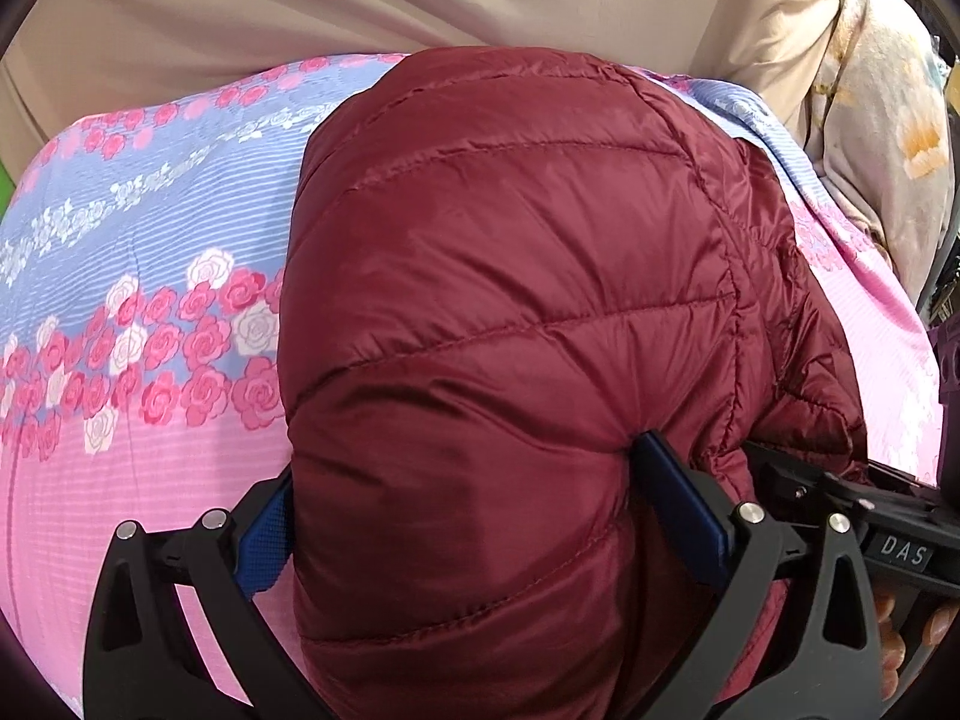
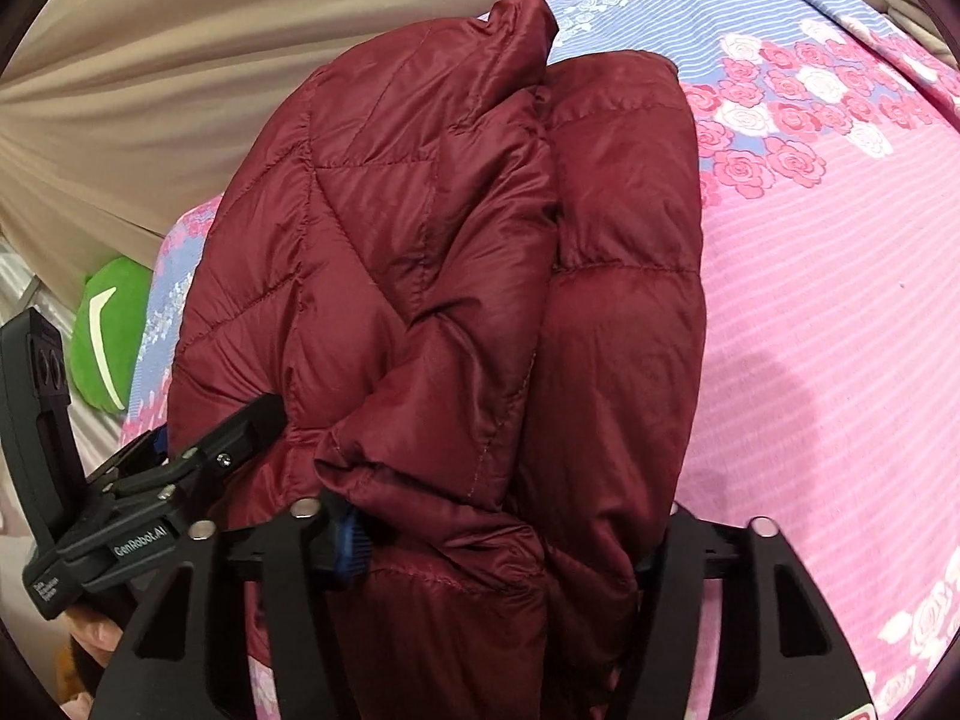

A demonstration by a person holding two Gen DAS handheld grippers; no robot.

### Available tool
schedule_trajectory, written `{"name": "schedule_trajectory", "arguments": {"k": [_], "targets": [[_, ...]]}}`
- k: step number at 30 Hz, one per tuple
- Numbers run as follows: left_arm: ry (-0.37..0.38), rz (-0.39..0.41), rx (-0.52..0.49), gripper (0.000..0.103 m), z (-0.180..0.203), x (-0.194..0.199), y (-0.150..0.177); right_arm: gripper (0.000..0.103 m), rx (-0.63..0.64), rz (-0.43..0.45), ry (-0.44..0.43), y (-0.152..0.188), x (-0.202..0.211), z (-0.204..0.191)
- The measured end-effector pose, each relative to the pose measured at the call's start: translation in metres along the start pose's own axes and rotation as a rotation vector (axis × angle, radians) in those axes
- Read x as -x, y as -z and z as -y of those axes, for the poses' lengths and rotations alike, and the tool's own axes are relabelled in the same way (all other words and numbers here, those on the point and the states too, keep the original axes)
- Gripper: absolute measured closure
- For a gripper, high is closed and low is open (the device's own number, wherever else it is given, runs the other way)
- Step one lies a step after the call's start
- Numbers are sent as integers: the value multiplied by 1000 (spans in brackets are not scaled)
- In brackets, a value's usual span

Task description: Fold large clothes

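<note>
Both the left tool (image 1: 468, 516) and right tool (image 2: 504, 540) appear clamped on the maroon down jacket's (image 1: 510, 276) near edge, bunching it for folding on the floral bedsheet (image 1: 120, 312).

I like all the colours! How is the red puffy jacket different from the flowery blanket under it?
The jacket is plain dark red; the blanket is pink and blue with printed roses. The jacket is shiny, puffy and stitched in quilted lines; the blanket looks thin and matte. The jacket is bunched and folded up; the blanket lies spread out beneath it. Both are soft cloth.
</note>
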State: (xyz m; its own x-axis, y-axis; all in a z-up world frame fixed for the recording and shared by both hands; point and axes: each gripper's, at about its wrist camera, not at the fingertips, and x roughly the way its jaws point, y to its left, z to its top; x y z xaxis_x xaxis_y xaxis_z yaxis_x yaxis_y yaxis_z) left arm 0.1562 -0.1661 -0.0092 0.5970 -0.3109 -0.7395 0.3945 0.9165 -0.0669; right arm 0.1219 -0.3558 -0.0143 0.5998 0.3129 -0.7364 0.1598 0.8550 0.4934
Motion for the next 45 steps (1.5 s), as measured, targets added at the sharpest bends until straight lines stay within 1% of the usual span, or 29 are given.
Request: {"name": "schedule_trajectory", "arguments": {"k": [2, 3, 5, 6, 7, 8, 10, 12, 13, 16, 19, 23, 25, 27, 28, 29, 31, 32, 35, 38, 40, 42, 43, 45], "targets": [[2, 8, -5, 9, 1, 1, 0, 61, -1, 8, -9, 0, 0, -1], [6, 13, -6, 15, 1, 2, 1, 64, 6, 15, -7, 0, 1, -4], [13, 23, -20, 25, 2, 6, 1, 73, 20, 30, 1, 0, 2, -9], [17, 27, -22, 32, 2, 9, 0, 75, 22, 37, 6, 2, 1, -15], [24, 34, -23, 42, 3, 13, -1, 78, 29, 48, 14, 3, 3, -19], [33, 41, -22, 47, 2, 17, -2, 81, 36, 57, 21, 3, 5, -23], [65, 53, -23, 67, 1, 30, -6, 84, 50, 73, 30, 3, 11, -30], [119, 66, -23, 74, 1, 48, -10, 85, 79, 107, 43, 4, 24, -42], [129, 75, -25, 76, 3, 54, -10, 86, 87, 124, 44, 6, 32, -47], [161, 140, -68, 79, 12, 94, -9, 86, 103, 186, 43, 11, 62, -62], [184, 218, -104, 79, 19, 133, -8, 86, 118, 272, 31, 22, 100, -82], [203, 379, -152, 79, 24, 201, -6, 86, 182, 412, 25, 37, 153, -111], [211, 461, -170, 79, 20, 233, -9, 86, 218, 484, 16, 42, 179, -128], [204, 571, -190, 79, 13, 271, -8, 86, 270, 566, -3, 44, 202, -152], [200, 606, -195, 79, 10, 282, -9, 86, 297, 605, -14, 44, 212, -165], [192, 664, -202, 78, 3, 300, -9, 86, 325, 646, -30, 44, 222, -179], [174, 740, -211, 78, -9, 323, -11, 86, 363, 706, -65, 40, 233, -204], [159, 784, -213, 78, -18, 335, -13, 86, 397, 744, -84, 39, 239, -222], [129, 873, -200, 77, -44, 355, -21, 85, 459, 805, -124, 33, 239, -260], [100, 922, -180, 77, -73, 358, -31, 85, 488, 823, -174, 14, 221, -292], [85, 931, -161, 76, -92, 352, -40, 85, 497, 812, -192, -2, 197, -310], [65, 923, -143, 76, -111, 337, -50, 84, 492, 784, -207, -16, 173, -319], [56, 914, -134, 76, -122, 327, -54, 84, 484, 766, -218, -21, 160, -322], [33, 884, -109, 75, -144, 295, -65, 84, 467, 707, -234, -36, 127, -322]]}}
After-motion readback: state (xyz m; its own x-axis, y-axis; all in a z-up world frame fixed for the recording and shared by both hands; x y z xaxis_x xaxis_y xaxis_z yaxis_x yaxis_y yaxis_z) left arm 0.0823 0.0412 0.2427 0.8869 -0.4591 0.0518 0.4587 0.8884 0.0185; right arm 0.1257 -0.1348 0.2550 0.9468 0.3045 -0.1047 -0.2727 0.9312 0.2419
